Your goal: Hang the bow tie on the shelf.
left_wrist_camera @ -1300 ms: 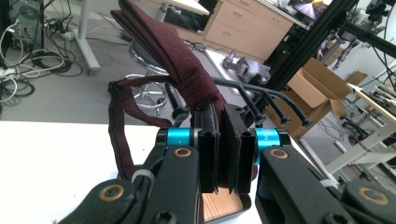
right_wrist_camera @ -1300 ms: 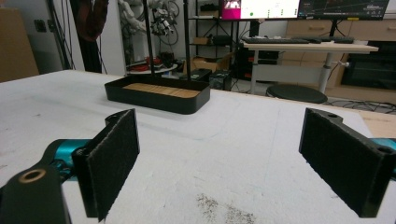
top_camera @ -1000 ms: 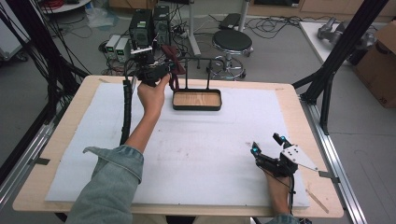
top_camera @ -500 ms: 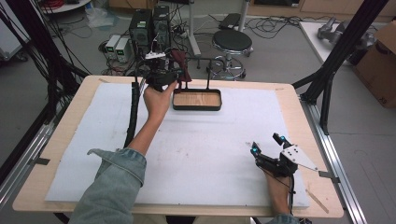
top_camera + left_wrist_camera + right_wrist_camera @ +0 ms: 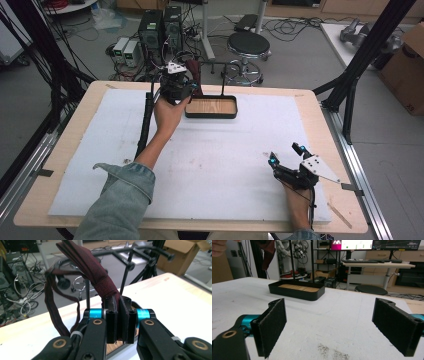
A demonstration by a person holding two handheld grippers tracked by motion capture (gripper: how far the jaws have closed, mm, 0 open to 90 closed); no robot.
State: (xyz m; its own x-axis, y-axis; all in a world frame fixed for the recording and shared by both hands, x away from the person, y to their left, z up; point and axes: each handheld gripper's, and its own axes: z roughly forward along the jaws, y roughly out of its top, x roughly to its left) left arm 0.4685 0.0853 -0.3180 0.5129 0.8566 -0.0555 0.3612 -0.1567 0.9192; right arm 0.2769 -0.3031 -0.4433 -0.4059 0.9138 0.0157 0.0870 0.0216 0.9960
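A dark red fabric strap (image 5: 100, 277) is pinched between the jaws of my left gripper (image 5: 121, 320), which is shut on it. A loose loop of the strap hangs down to the left. In the high view my left gripper (image 5: 177, 84) is held up at the table's far edge. The strap (image 5: 196, 75) there lies against the left post of a black rack (image 5: 223, 75). The rack rises from a black tray with a wooden floor (image 5: 211, 106). My right gripper (image 5: 286, 159) rests near the front right of the table, open, with nothing between its pads (image 5: 273, 325).
A white foam mat (image 5: 215, 165) covers the wooden table. The tray (image 5: 297, 291) and its two thin posts (image 5: 312, 260) stand well ahead of the right gripper. A stool (image 5: 248, 46), computers and cables are on the floor beyond the far edge.
My left gripper has carried the red strap to the right, up to the rack's left post. The right gripper has stayed still.
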